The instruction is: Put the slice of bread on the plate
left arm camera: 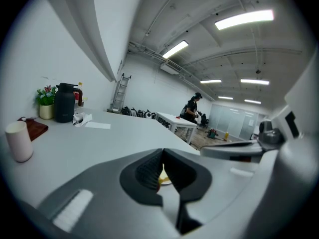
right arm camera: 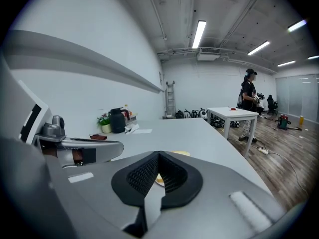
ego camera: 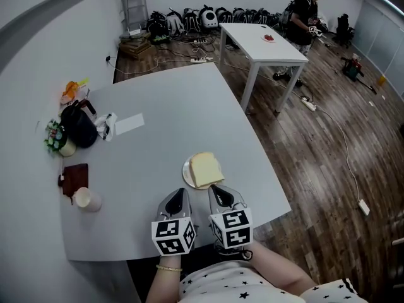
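Grey desk [ego camera: 164, 106] surface, seen from the head view, carries the slice of bread [ego camera: 206, 169] near its front edge. The slice lies flat on the small white plate [ego camera: 186, 171], covering most of it, so that I see only a crescent of rim on the slice's left side. I hold both grippers low over the desk, side by side, on the near side of the plate, and both point toward it. The left gripper [ego camera: 180, 193] has its tips just beside the plate's near rim. In the left gripper view its jaws are clenched: the ribbed pads meet at the tips and nothing is clamped between them. The pale yellow of the slice shows only through the small gap behind the tips, lying on the desk beyond. The right gripper [ego camera: 216, 189] has its tips at the near edge of the slice, and I cannot tell whether they touch it. In the right gripper view its jaws are likewise clenched, pad against pad, and empty, with the slice and plate visible past them. Neither gripper holds the slice. On the left part of the desk, well apart from the plate, stand a white cup [ego camera: 86, 199], a dark jug [ego camera: 81, 128] and a sheet of paper [ego camera: 129, 124]. A white table [ego camera: 262, 43] stands farther back on the wooden floor, with a person [ego camera: 306, 14] beside it.
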